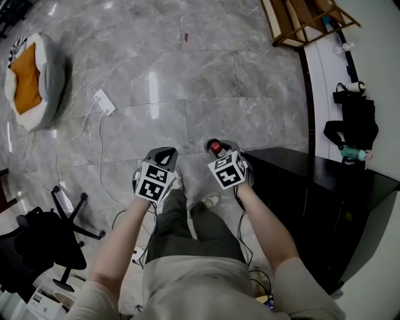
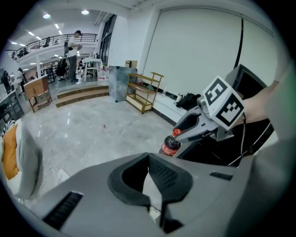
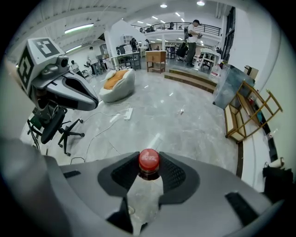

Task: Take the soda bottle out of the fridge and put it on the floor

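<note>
The soda bottle [image 3: 149, 160] has a red cap and dark drink, and hangs by its neck between the jaws of my right gripper [image 3: 149, 156], which is shut on it. The left gripper view shows the same bottle [image 2: 170, 145] beneath the right gripper [image 2: 187, 127], above the grey marble floor [image 2: 88, 129]. In the head view only the bottle's red cap [image 1: 215, 149] shows at the right gripper [image 1: 217, 147], just left of the black fridge [image 1: 312, 187]. My left gripper [image 1: 164, 152] hangs beside it. Its jaws [image 2: 149, 157] meet at the tips with nothing between them.
The person's legs and shoes [image 1: 209, 201] stand right under the grippers. A power strip [image 1: 104, 102] with white cable lies on the floor to the left, past it an orange and white cushion [image 1: 28, 81]. An office chair [image 1: 50, 240] is lower left, a wooden rack [image 1: 306, 19] top right.
</note>
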The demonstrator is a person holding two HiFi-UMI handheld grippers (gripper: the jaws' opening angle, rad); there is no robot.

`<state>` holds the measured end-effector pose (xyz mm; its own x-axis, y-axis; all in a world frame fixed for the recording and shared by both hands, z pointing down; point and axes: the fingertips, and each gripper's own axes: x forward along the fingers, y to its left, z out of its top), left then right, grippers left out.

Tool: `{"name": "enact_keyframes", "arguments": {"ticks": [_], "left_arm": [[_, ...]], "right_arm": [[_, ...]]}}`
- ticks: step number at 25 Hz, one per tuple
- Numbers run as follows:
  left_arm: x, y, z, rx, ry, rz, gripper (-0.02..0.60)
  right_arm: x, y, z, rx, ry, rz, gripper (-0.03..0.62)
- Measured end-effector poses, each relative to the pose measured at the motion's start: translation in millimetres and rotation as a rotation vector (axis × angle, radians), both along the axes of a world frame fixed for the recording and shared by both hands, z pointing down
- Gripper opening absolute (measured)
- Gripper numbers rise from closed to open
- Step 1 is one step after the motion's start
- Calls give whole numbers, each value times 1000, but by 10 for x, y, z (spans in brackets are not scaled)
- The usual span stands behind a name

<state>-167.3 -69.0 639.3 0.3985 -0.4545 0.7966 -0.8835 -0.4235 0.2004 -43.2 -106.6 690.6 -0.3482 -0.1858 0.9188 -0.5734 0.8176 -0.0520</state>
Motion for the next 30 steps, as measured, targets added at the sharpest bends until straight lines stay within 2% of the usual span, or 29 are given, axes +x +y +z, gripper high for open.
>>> {"name": "enact_keyframes", "arguments": {"ticks": [5, 15, 22, 30], "left_arm": [[7, -62, 568, -27, -13, 48, 6], [3, -38, 1615, -108, 24, 52, 6], [-53, -73, 2283, -112, 44, 40, 6], [-170, -21, 3048, -141, 28, 19, 6]], "right_arm": [[-14, -52, 523, -4, 9, 35, 113], [-95, -92, 1537, -13, 22, 80, 113], [-169, -57, 2271, -29, 37, 67, 113], [-131, 40, 2939, -39, 64, 64, 114]]}}
